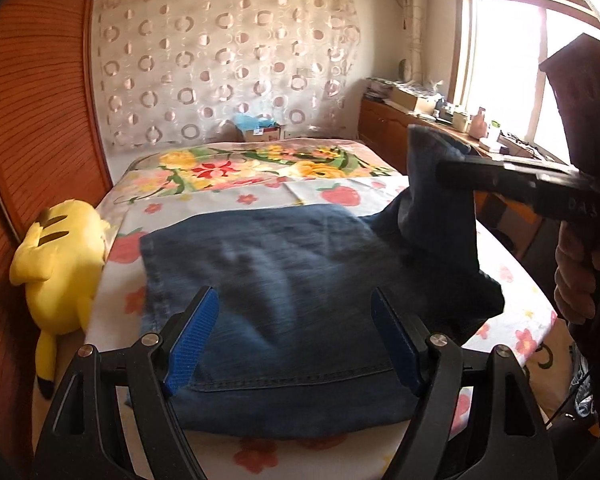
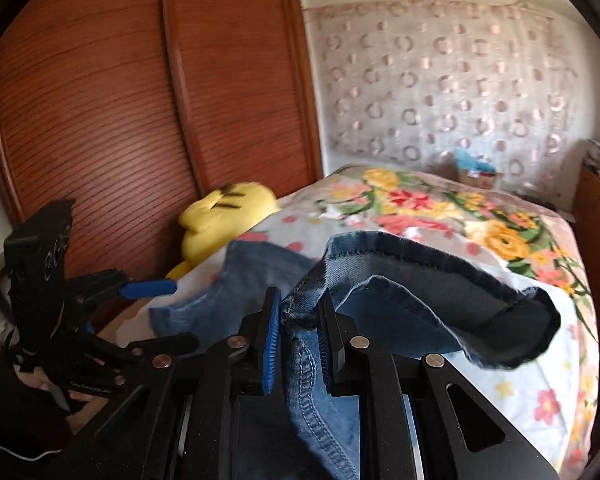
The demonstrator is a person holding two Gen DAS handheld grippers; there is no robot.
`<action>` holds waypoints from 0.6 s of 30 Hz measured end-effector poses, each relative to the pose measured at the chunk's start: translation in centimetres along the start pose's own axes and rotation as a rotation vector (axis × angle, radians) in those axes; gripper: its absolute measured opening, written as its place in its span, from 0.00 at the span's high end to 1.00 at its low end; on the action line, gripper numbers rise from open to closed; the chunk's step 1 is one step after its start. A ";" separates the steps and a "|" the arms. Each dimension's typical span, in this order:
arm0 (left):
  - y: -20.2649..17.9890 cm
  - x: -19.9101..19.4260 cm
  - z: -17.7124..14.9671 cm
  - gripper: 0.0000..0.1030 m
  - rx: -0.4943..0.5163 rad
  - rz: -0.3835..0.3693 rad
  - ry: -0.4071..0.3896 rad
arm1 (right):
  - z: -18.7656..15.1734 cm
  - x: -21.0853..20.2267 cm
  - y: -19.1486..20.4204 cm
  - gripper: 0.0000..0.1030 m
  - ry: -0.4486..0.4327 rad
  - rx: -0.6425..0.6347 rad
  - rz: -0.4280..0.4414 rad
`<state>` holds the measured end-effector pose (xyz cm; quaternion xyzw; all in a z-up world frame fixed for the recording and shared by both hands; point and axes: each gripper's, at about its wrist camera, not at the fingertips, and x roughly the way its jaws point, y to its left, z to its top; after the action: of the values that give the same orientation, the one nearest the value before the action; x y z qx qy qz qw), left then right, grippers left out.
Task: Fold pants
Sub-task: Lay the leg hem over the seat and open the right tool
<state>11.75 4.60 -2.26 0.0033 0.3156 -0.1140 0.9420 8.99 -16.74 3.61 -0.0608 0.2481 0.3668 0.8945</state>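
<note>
You are lifting one end of the jeans (image 1: pixel 284 280) off the bed (image 1: pixel 236 196) with your right gripper (image 2: pixel 298 338), its jaws pinching the hem. Your left gripper (image 1: pixel 292 336) is hovering wide open, empty, over the flat part. Next, I judge, carry that hem across and lay it square.

Left wrist view low over the bed (image 1: pixel 260 196) facing the curtain, right wrist view nearer, angled toward the wardrobe (image 2: pixel 100 100), both sharing bed.

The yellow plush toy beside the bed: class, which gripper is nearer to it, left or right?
Left. The left gripper hovers open over the jeans near the yellow plush toy; the right gripper grips a raised jeans edge at the bed's far side.
</note>
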 end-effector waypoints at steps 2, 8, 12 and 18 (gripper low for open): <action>0.4 0.2 -0.3 0.23 -0.008 0.003 0.005 | -0.2 0.4 -0.3 0.71 0.023 -0.016 0.019; 0.4 1.5 -1.1 0.23 -0.021 -0.017 0.030 | -0.2 0.6 -1.7 0.43 0.033 -0.017 -0.073; -0.4 2.8 -1.5 0.23 -0.011 -0.040 0.055 | -1.4 1.0 -3.1 0.41 0.049 0.013 -0.129; -2.0 5.2 -1.8 0.23 0.000 -0.071 0.095 | -4.4 1.8 -3.7 0.41 0.096 0.071 -0.213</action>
<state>14.23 1.69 -6.69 -0.0027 0.3600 -0.1469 0.9213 10.86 -19.57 -1.32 -0.0726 0.2958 0.2574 0.9171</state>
